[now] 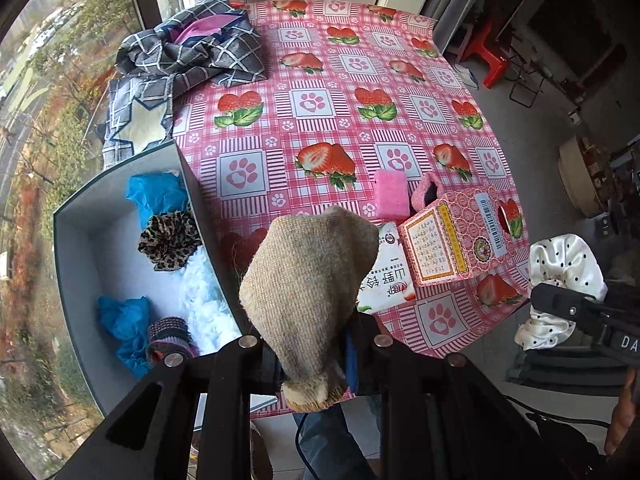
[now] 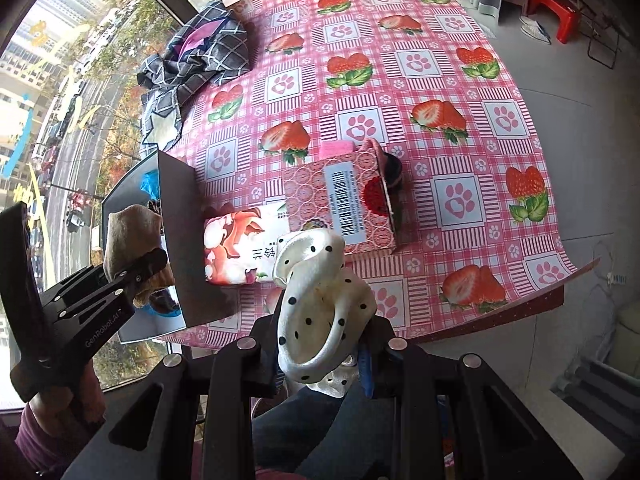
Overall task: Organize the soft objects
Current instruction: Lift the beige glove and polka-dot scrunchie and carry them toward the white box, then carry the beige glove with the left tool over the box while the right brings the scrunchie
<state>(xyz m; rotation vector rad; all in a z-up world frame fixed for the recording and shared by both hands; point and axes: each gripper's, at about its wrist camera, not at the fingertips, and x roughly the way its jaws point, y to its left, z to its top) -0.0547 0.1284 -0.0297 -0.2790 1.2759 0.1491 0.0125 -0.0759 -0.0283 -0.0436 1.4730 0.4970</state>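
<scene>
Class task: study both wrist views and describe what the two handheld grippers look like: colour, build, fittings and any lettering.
Both the left gripper and the right gripper are matte black, angular linkage frames with triangular cut-outs and round silver pivot bolts. The jaws carry blue pads. White "GenRobot.AI" lettering runs along the left one; partial white letters mark the right.

Black claw frames, silver screws, white "GenRobot.AI" lettering, blue pads.

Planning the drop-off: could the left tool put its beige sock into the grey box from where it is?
Probably yes. The left tool grips the beige sock beside the grey box, whose top is open, with bare floor between the items inside.
</scene>
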